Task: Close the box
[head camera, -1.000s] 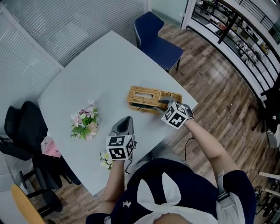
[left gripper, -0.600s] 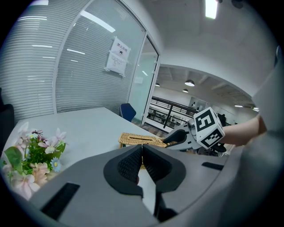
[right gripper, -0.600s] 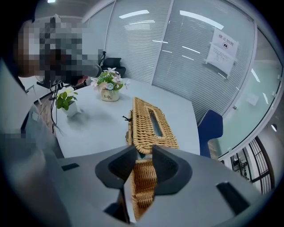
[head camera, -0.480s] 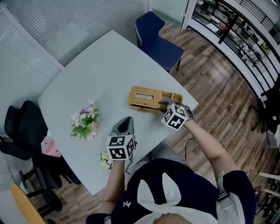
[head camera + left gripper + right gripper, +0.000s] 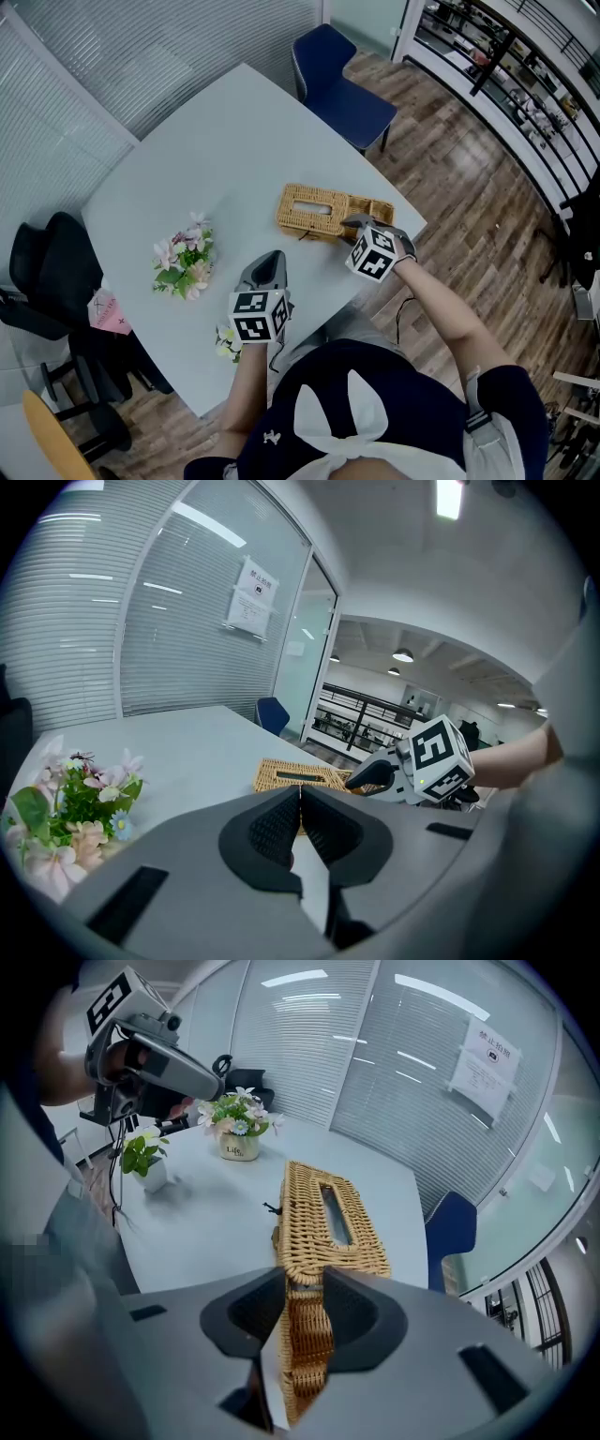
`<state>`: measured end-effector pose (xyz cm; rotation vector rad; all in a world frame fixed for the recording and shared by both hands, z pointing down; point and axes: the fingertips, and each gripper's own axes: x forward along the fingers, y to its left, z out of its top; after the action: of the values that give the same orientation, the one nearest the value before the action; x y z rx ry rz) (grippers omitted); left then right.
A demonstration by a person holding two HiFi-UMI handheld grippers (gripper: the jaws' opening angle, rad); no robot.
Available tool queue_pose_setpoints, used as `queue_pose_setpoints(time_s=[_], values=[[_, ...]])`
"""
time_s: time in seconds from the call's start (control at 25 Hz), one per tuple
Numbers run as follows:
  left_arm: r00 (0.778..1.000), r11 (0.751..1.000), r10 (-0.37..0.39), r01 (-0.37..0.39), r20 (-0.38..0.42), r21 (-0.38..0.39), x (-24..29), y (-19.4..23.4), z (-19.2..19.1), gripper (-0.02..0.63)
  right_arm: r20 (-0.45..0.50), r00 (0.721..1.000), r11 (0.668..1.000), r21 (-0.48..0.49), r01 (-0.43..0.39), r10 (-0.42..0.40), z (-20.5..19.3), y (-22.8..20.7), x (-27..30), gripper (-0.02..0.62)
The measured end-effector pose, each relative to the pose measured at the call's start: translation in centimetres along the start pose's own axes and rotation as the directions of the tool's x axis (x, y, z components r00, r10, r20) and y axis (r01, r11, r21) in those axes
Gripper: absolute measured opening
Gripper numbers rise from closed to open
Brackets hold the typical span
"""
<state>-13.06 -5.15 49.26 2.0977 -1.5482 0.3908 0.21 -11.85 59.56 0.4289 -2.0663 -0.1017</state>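
Observation:
A woven wicker box [image 5: 314, 208] with a slot in its top lies near the table's right edge, also seen in the right gripper view [image 5: 328, 1213] and the left gripper view [image 5: 295, 775]. Its wicker flap [image 5: 373, 208] sticks out toward me. My right gripper [image 5: 349, 221] is at that end, and the flap [image 5: 307, 1335] fills the gap between its jaws [image 5: 305, 1283]. Those jaws have just been opening a little, but both pads still touch the flap. My left gripper [image 5: 272, 255] hangs shut and empty [image 5: 300, 794] over the table, apart from the box.
A pot of pink and white flowers [image 5: 185, 258] stands left of the box, and a small plant [image 5: 225, 339] sits at the near edge. A blue chair [image 5: 337, 80] is at the far side, a black chair [image 5: 47, 272] at the left. The grey table [image 5: 216, 141] ends just right of the box.
The right gripper has rolled slightly, and its jaws stand a bit wider around the wicker flap. The left gripper has kept still.

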Motion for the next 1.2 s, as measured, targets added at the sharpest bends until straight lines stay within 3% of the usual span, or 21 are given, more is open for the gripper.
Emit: queue_pose_setpoints(time_s=[0.2, 0.4, 0.84, 1.0, 1.2], values=[[1.000, 1.000, 0.004, -0.004, -0.004, 0.000, 0.1, 0.2, -0.2, 0.023, -0.018, 1.000, 1.000, -0.003, -0.008, 0.008, -0.5, 0.5, 0.8, 0.137], [1.000, 1.000, 0.005, -0.005, -0.011, -0.003, 0.3, 0.4, -0.5, 0.023, -0.014, 0.999, 0.997, 0.076, -0.033, 0.034, -0.9, 0.9, 1.5, 0.135], [1.000, 1.000, 0.003, -0.003, -0.014, -0.006, 0.4, 0.1, -0.6, 0.023, -0.004, 0.999, 0.991, 0.126, -0.041, 0.041, -1.1, 0.9, 1.2, 0.140], [1.000, 1.000, 0.000, 0.000, -0.009, -0.004, 0.3, -0.1, -0.3, 0.023, 0.021, 0.999, 0.980, 0.193, -0.049, 0.046, -0.9, 1.2, 0.4, 0.140], [1.000, 1.000, -0.007, 0.007, -0.008, -0.003, 0.5, -0.3, -0.3, 0.023, 0.119, 0.993, 0.948, 0.316, -0.026, -0.012, 0.4, 0.6, -1.4, 0.109]])
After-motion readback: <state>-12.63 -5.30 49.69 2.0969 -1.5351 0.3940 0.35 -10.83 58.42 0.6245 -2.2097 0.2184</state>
